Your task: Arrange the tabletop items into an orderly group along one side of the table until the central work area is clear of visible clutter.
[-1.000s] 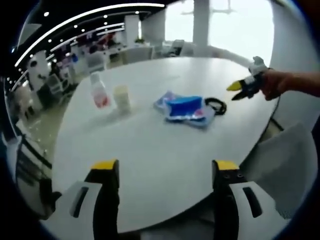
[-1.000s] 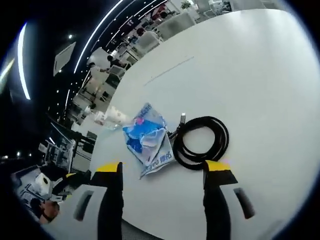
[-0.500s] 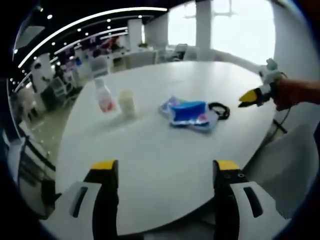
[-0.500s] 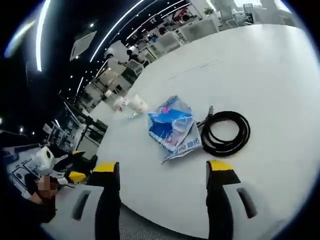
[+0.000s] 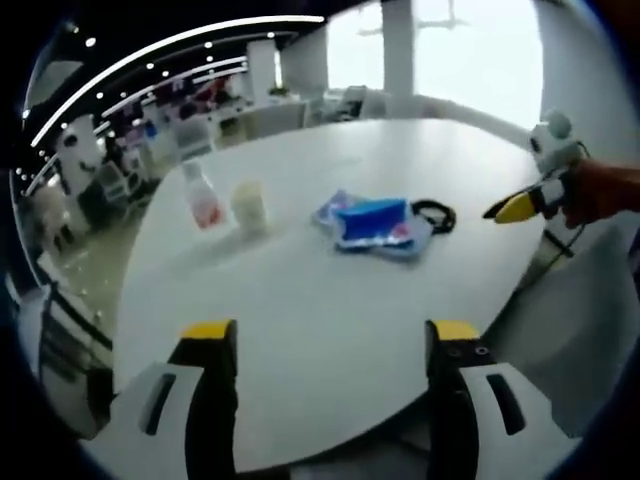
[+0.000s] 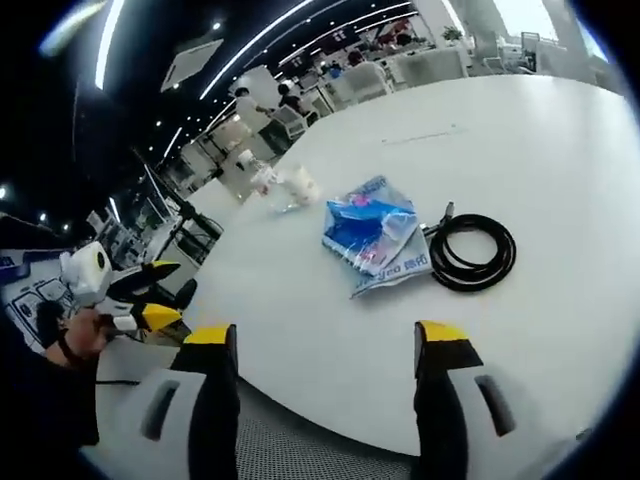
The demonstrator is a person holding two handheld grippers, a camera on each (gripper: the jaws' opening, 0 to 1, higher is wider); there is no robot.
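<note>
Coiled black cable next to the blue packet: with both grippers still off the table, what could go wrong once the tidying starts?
The coiled black cable touches the blue packet, with its plug end at the packet's edge; dragging either could pull the other along. The bottle and pale cup stand upright and close together, so a nudge to one might topple both. Both the left gripper and right gripper are open and empty.
</note>
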